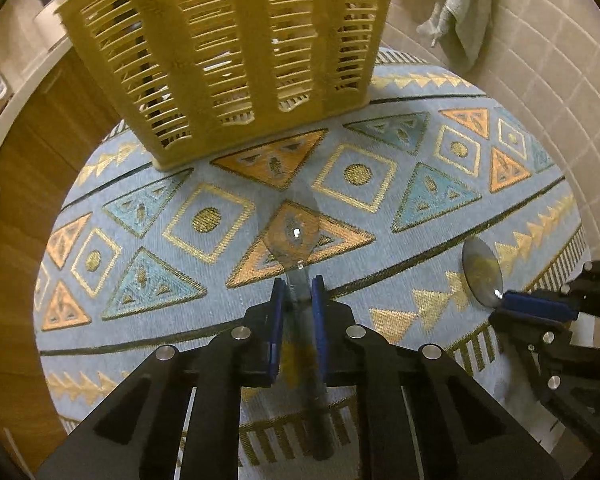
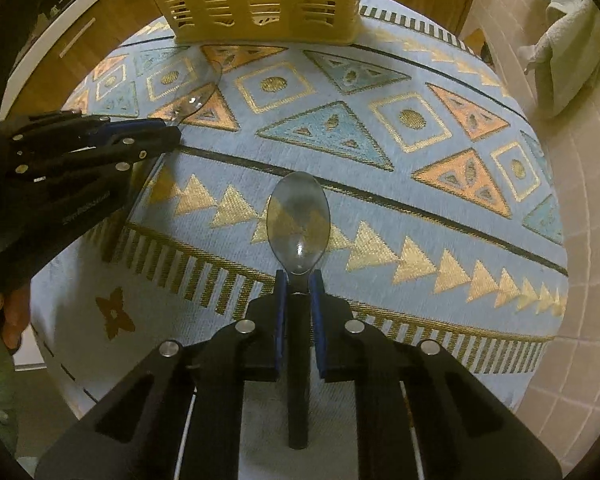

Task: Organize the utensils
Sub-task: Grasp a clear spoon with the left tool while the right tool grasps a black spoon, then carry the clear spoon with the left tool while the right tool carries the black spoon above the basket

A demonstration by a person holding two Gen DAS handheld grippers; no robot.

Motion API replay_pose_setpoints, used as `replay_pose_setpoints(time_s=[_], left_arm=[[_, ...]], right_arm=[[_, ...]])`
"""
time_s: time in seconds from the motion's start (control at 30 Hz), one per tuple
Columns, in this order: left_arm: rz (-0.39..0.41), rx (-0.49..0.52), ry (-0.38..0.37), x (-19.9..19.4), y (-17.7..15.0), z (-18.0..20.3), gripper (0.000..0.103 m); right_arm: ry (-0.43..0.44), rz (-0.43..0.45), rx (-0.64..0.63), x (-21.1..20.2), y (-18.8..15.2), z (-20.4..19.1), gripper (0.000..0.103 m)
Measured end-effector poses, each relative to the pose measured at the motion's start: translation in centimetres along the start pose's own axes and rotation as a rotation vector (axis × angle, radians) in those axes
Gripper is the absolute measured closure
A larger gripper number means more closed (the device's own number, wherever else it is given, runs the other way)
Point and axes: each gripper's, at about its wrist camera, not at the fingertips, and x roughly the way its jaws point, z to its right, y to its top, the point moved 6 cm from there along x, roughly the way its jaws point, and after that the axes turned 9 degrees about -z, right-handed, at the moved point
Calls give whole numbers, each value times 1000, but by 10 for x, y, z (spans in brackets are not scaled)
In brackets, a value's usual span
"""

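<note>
A round counter (image 1: 380, 320) covered by a blue cloth with orange, teal and gold triangles and squares is seen from both wrist views.

In the left wrist view, the left gripper (image 1: 296, 294) is pointed steeply down, and its blue-padded fingers (image 1: 277, 300) are drawn narrow and pressed on the neck of a clear plastic spoon (image 1: 294, 236). The spoon's bowl is stretched out just ahead of the fingertips over an orange triangle, and its dark handle is passed back between the fingers toward the camera.

In the right wrist view, the right gripper (image 2: 299, 286) is likewise closed narrowly, with its fingers (image 2: 281, 292) clamped on the neck of a second clear spoon (image 2: 299, 216). That bowl is held just beyond the fingertips, above the row of gold triangles, and the handle is run back between the fingers.

A yellow slotted basket (image 1: 228, 52) is stood upright on the counter, well ahead of both pairs of fingers. A grey towel (image 1: 456, 12) is seen on the tiled floor beyond the counter, far to the right of the left fingers. Part of a hand (image 2: 12, 312) is visible at the left edge of the right wrist view.
</note>
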Motion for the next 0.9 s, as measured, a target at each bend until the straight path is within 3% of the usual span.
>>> replay_pose_setpoints(time_s=[0.2,0.37,0.7,0.9], left_arm=[[68,-42,-58,-7,-5,-9,93],[172,-73,-119,-31,-12,-19,93],[504,-90,-255,-118,-14,-29,93],[644,-84,-252,-160,-8,-35,93]], right_arm=[[70,20,24,-5,-1,11,93],[92,59,28,-16,-1,19,93],[212,274,-45,-72,8,14,93],[262,414,-82,-109,19,0,93]])
